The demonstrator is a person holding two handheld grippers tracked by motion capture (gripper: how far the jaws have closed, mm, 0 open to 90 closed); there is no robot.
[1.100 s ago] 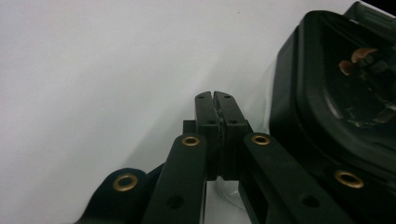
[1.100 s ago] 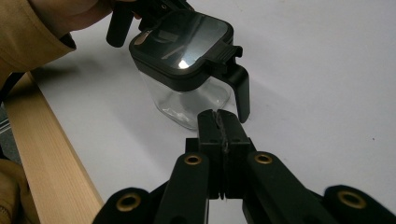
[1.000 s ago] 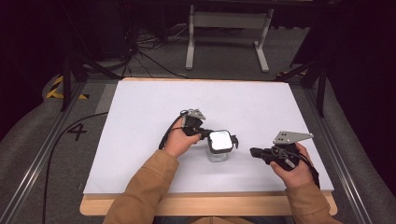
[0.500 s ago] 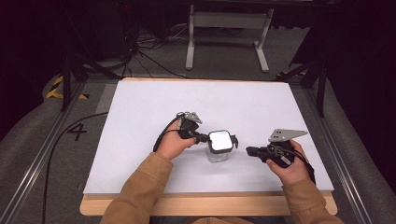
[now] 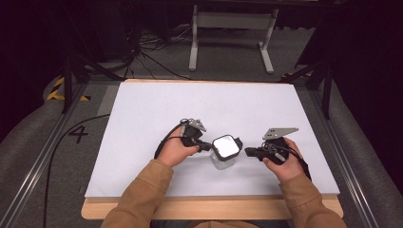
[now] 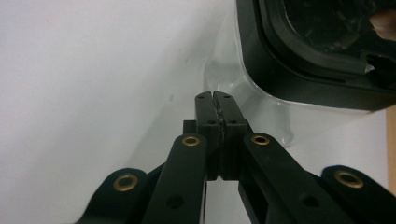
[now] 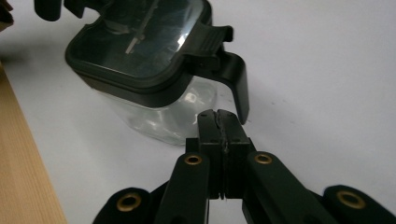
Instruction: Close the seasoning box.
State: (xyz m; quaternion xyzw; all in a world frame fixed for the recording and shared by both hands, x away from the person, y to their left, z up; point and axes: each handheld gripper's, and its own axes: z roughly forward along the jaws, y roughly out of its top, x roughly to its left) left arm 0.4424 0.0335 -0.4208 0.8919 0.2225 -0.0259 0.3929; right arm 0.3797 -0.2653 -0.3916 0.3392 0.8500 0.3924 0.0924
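We see a clear square jar [image 5: 224, 154] standing upright on the white table sheet [image 5: 142, 118], near the front edge, roughly centre, between the two grippers. Long axis is vertical; its black-framed lid [image 7: 140, 51] faces up and reads bright white from the high view. The lid's black latch [image 7: 224, 65] hangs down the side toward the right gripper. Left gripper [image 5: 205, 145] sits just beside the jar's left side, jaws pressed fully together with nothing between them; in the left gripper view [image 6: 215, 95] its tips are close against the jar's clear wall, contact can't be confirmed. Right gripper [image 5: 248, 152] is near the jar's right side, jaws also pressed together and empty; in the right gripper view [image 7: 218, 114] its tips sit just short of the latch. Wooden table edge [image 7: 23, 163] shows at that view's left. Versus a second ago: jar position unchanged, left gripper stays at the jar, right gripper has moved in from farther right to near the jar.
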